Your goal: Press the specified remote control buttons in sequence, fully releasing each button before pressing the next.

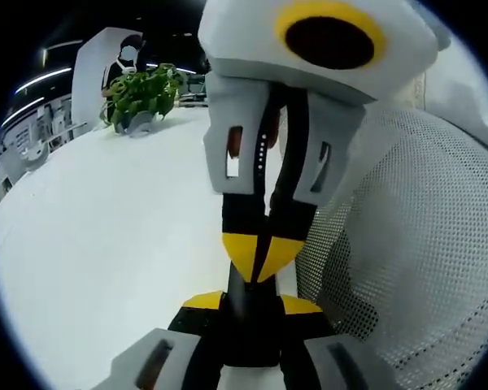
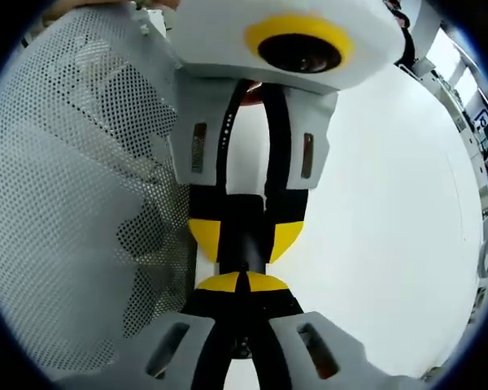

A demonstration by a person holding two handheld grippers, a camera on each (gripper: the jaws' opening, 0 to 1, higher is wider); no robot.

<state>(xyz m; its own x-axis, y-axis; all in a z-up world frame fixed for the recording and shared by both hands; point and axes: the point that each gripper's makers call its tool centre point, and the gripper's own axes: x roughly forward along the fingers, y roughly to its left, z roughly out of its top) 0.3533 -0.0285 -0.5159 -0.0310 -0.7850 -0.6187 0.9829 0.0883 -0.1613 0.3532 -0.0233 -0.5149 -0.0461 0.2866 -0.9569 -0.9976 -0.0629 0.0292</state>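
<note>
A slim black remote control [image 1: 249,321] stands edge-on between the yellow-tipped jaws of my left gripper [image 1: 252,302], which is shut on it. My right gripper [image 1: 260,253] faces it from above, shut, its two yellow tips joined in a wedge that meets the remote's near face. In the right gripper view the right gripper [image 2: 244,282] rises from the bottom with its tips together against the remote [image 2: 246,231]. The left gripper [image 2: 244,236] holds it from the far side. The remote's buttons are hidden.
A white table [image 1: 106,227] spreads to the left in the left gripper view, with a green potted plant [image 1: 142,93] at its far edge. A white mesh chair back [image 1: 415,268] stands close on the right, and shows at the left [image 2: 73,203] in the right gripper view.
</note>
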